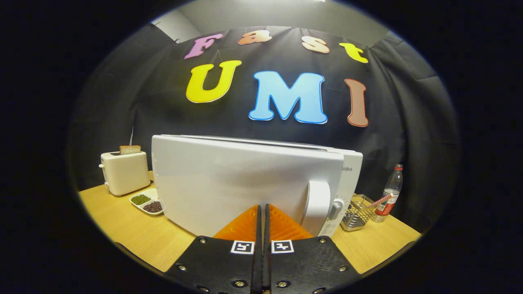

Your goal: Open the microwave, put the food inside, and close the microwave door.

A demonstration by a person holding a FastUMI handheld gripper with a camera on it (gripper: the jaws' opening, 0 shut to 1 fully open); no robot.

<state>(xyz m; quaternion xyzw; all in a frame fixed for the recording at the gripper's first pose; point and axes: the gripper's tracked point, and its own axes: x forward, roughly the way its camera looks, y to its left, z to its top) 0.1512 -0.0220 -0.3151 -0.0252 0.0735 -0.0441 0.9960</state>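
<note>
The white microwave (pixel 351 171) stands on the wooden table (pixel 122 228) right ahead of me. Its white door (pixel 229 183) faces me, and a thin gap along the top edge separates it from the body. The door's handle (pixel 318 204) is at its right side, with a control knob (pixel 336 208) just beyond it. My gripper (pixel 261 207) is shut with nothing between its fingers, and the tips rest against the lower middle of the door, left of the handle.
A cream toaster (pixel 124 171) with a slice of bread (pixel 130 149) stands left of the microwave. A white dish (pixel 147 202) of green and dark beans lies beside it. Right of the microwave are a wire basket (pixel 357 214) and a plastic bottle (pixel 390 196).
</note>
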